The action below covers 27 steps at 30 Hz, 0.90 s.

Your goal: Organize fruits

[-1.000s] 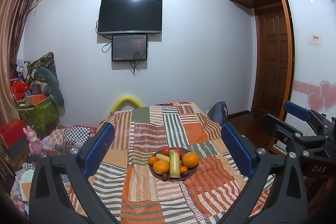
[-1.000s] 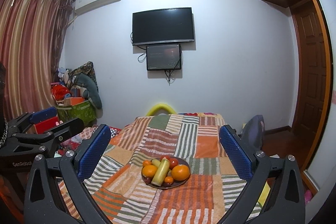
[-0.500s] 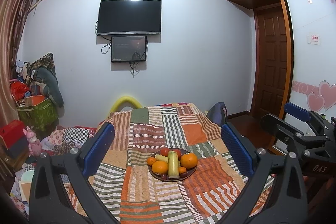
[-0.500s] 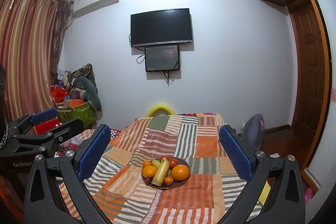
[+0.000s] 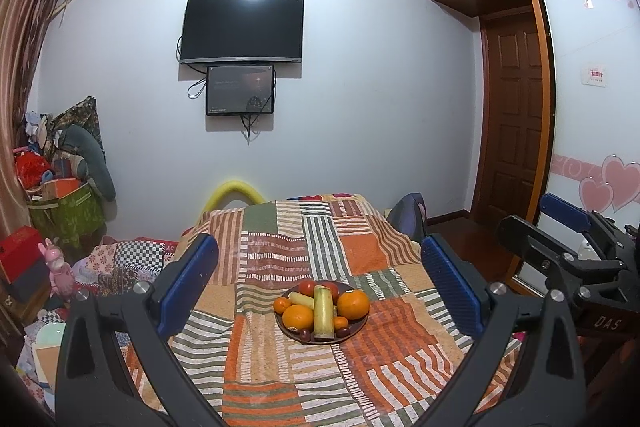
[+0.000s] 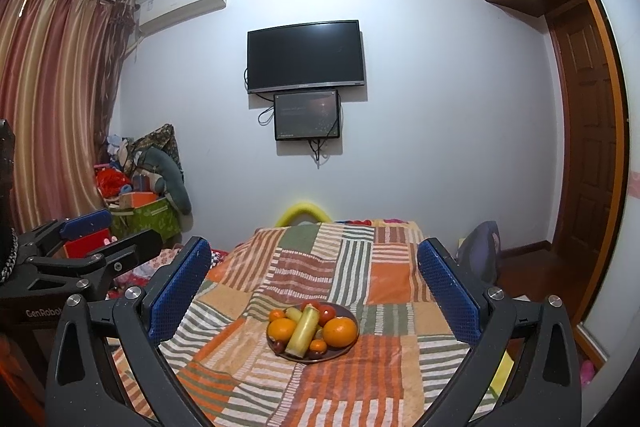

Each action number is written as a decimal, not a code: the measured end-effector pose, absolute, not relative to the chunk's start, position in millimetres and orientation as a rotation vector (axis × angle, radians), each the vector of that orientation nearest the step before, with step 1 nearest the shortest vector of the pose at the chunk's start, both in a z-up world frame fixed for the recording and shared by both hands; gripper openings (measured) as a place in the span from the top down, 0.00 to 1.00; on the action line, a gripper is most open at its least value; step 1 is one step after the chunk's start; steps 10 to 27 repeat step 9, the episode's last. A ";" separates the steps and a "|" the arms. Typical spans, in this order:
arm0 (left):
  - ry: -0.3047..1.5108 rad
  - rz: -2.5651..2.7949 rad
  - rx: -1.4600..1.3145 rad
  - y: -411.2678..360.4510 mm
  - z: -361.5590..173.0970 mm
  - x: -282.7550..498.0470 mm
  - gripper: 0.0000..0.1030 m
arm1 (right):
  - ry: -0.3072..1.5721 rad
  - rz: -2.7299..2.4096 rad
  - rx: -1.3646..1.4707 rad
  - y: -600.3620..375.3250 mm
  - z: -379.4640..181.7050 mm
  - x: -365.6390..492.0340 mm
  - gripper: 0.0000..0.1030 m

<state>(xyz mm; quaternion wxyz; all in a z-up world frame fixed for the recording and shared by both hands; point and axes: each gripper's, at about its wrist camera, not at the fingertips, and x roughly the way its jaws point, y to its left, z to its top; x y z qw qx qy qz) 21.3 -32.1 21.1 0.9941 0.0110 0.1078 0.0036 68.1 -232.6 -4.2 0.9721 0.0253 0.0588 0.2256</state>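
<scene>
Patchwork cloth (image 5: 280,255) on table — plate (image 5: 358,329) of fruit dead ahead of both tongs, well apart. Left gripper (image 5: 320,287), right gripper (image 6: 314,287) both spread wide, empty. Long yellow-green fruit (image 6: 303,331) axis runs roughly away from cameras — neither arm clearly nearer.

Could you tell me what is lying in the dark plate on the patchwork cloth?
The plate holds two large oranges, smaller orange fruits, a red fruit, small dark fruits and two long pale green pieces. Anything beneath the pile is covered.
</scene>
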 end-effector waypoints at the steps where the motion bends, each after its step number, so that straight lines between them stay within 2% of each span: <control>1: 0.216 0.008 0.023 -32.4 20.9 21.4 0.00 | 0.120 0.455 0.051 -232.8 -4.1 68.3 0.00; 27: 0.222 -0.002 0.037 -36.7 18.4 21.8 0.00 | 0.131 0.460 0.055 -233.0 -5.1 71.3 0.00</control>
